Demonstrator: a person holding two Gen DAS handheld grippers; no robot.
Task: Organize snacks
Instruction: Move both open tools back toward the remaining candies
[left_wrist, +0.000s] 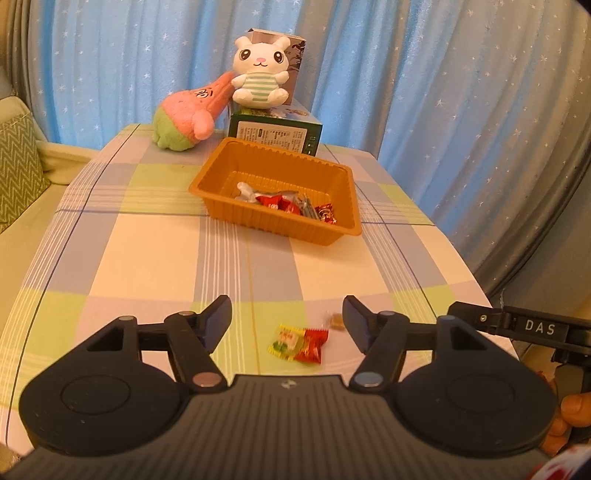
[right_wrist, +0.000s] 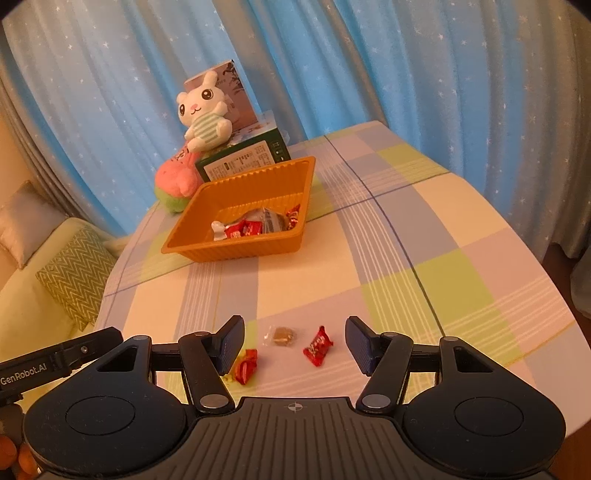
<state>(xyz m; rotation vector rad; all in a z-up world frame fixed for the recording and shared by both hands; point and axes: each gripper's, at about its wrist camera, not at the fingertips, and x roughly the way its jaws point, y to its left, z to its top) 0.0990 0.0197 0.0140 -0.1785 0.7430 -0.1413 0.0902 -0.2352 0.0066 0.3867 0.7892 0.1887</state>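
An orange plastic tray (left_wrist: 347, 184) (right_wrist: 184, 236) sits mid-table and holds several wrapped snacks (left_wrist: 291, 206) (right_wrist: 255, 225). My left gripper (left_wrist: 286, 325) is open and empty, low over the near table edge. Between its fingers lie a yellow-green candy (left_wrist: 286, 339) overlapping a red candy (left_wrist: 312, 345), with a small brown candy (left_wrist: 336, 320) by the right finger. My right gripper (right_wrist: 295, 345) is open and empty. Between its fingers lie the brown clear-wrapped candy (right_wrist: 282, 335) and a red candy (right_wrist: 317, 346); another red candy (right_wrist: 246, 367) lies by its left finger.
A white bunny plush (left_wrist: 260, 70) sits on a green box (left_wrist: 275, 134) behind the tray, with a pink-green plush (left_wrist: 188, 116) to its left. A checked cloth covers the table (left_wrist: 147, 240). A sofa with a zigzag cushion (right_wrist: 74, 277) is left; blue curtains hang behind.
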